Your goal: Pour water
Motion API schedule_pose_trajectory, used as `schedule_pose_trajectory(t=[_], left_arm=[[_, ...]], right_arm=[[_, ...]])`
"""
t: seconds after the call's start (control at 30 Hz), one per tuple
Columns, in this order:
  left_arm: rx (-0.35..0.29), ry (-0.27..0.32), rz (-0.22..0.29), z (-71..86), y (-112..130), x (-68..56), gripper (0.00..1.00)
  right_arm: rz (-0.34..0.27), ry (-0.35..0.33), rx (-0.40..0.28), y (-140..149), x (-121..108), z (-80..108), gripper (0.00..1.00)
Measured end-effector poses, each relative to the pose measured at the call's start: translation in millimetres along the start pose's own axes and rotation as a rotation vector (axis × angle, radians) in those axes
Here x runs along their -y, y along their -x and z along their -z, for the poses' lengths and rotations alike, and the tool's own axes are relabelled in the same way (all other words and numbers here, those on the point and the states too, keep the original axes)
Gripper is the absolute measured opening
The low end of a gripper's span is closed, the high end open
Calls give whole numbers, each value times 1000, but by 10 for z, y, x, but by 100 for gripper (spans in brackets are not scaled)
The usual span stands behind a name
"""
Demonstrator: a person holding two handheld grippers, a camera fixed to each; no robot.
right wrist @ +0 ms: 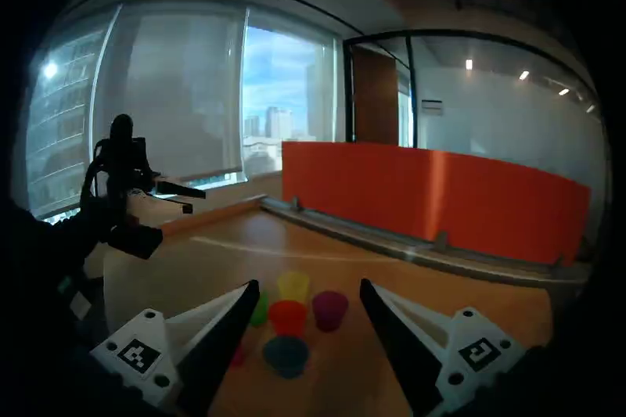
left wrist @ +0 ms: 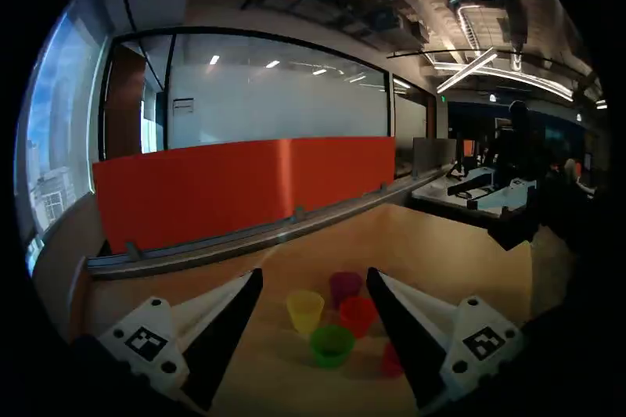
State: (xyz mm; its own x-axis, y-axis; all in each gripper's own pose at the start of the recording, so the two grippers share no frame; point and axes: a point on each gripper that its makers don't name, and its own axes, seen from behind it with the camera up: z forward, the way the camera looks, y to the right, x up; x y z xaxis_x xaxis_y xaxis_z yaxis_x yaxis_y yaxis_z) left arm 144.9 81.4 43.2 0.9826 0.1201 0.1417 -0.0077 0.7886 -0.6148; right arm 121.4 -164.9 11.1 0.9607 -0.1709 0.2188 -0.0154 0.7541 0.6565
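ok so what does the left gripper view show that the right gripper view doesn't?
Left gripper view: ceiling light strips and office desks with a person in silhouette behind them.
Right gripper view: a blue cup nearest the camera, and the left gripper off at the left.
Both: the orange partition, the wooden table, a city window, and the yellow cup, purple cup, red cup and green cup ahead of open fingers.
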Motion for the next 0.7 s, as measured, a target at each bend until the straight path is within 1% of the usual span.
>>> schedule_pose_trajectory(t=[0.17, 0.27, 0.5, 0.7], left_arm=[[64, 40, -18, -70, 212, -42, 99], [90, 53, -26, -109, 303, -50, 99], [129, 63, -38, -210, 511, -45, 99], [172, 76, -34, -339, 750, -52, 99]], right_arm=[[13, -27, 65, 145, 50, -38, 100], [20, -30, 90, 218, 47, -63, 100], [41, -28, 124, 422, 38, -155, 100], [45, -37, 152, 661, 62, -247, 100]])
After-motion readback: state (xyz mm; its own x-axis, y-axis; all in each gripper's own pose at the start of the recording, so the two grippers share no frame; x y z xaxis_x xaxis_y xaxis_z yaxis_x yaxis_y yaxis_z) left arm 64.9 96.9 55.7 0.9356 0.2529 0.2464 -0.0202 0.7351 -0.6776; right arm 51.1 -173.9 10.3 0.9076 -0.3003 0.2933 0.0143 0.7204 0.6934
